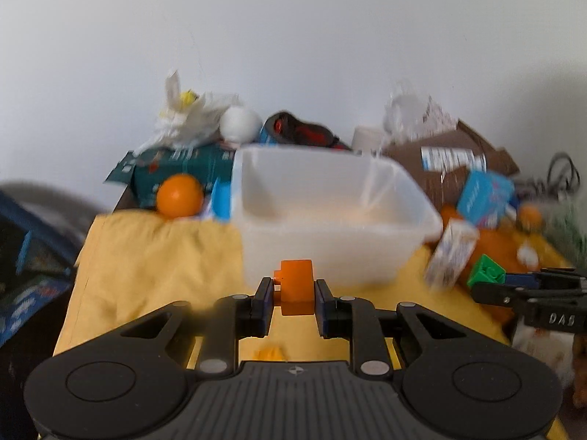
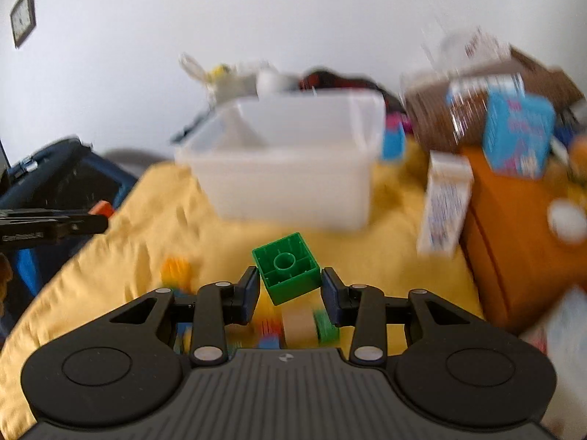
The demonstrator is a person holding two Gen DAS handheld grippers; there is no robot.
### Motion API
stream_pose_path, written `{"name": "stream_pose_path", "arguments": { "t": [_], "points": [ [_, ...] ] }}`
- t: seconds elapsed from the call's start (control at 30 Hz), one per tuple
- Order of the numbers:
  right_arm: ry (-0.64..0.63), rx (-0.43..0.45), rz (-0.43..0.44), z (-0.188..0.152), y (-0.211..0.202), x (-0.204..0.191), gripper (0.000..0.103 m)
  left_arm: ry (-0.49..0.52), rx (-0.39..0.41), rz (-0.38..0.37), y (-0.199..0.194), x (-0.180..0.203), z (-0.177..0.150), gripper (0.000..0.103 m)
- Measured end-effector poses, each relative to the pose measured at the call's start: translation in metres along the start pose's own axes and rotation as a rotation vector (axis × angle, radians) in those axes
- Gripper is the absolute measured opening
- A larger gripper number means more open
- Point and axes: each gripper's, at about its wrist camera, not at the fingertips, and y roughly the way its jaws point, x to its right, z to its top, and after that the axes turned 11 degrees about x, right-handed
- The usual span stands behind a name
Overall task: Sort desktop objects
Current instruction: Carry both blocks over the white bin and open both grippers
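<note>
Near: left gripper (image 1: 295, 289) clamps an orange brick (image 1: 296, 286); right gripper (image 2: 290, 286) clamps a green brick (image 2: 288, 267), tilted. Far: white bin (image 1: 330, 198) on yellow cloth (image 1: 154, 256). Carry each brick over the rim before releasing.

The tub (image 2: 293, 168) sits on the cloth (image 2: 146, 242) (boxes (image 2: 517, 135) right).

My left gripper (image 1: 295, 289) is matte black plastic with a ribbed grey centre plate carrying a small white emblem. Two round black discs flank it, silver rivets (image 1: 212, 366) dot the linkage arms, and the fingers (image 1: 265, 302) end in dark blue pads. My right gripper (image 2: 290, 286) looks the same: black arms, silver pivots, ribbed plate, blue-black fingers (image 2: 332, 295). Pale lettering marks its side.
</note>
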Motion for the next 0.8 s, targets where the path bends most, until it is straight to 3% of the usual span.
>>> {"name": "stream_pose_path", "arguments": {
  "t": [0.17,0.37,0.43,0.47,0.5,0.53,0.57,0.67,0.8],
  "points": [
    [-0.061,0.041,-0.001,0.062,0.034,-0.001,0.041,0.012,0.0,-0.019,0.049,0.007,0.058,0.026],
    [-0.019,-0.011,-0.018,0.118,0.087,0.022,0.041,-0.009,-0.087,0.0,0.104,0.006,0.095,0.026],
    [-0.013,-0.034,-0.031,0.127,0.103,0.03,0.041,-0.018,-0.089,0.013,0.115,0.007,0.102,0.035],
    [-0.012,-0.042,-0.039,0.13,0.109,0.032,0.042,-0.026,-0.091,0.016,0.119,0.007,0.104,0.052],
    [-0.005,-0.052,-0.047,0.133,0.116,0.035,0.045,-0.025,-0.089,0.026,0.12,0.007,0.104,0.063],
    [0.002,-0.063,-0.056,0.134,0.122,0.038,0.059,-0.01,-0.079,0.047,0.12,0.009,0.103,0.064],
    [0.005,-0.07,-0.065,0.135,0.126,0.039,0.064,0.008,-0.071,0.054,0.119,0.01,0.103,0.064],
    [-0.023,-0.055,-0.091,0.132,0.127,0.039,0.065,0.024,-0.069,0.023,0.108,0.006,0.089,0.064],
    [-0.013,-0.014,-0.038,0.12,0.103,0.031,0.065,0.037,-0.056,-0.01,0.068,0.001,0.044,0.064]
  ]
}}
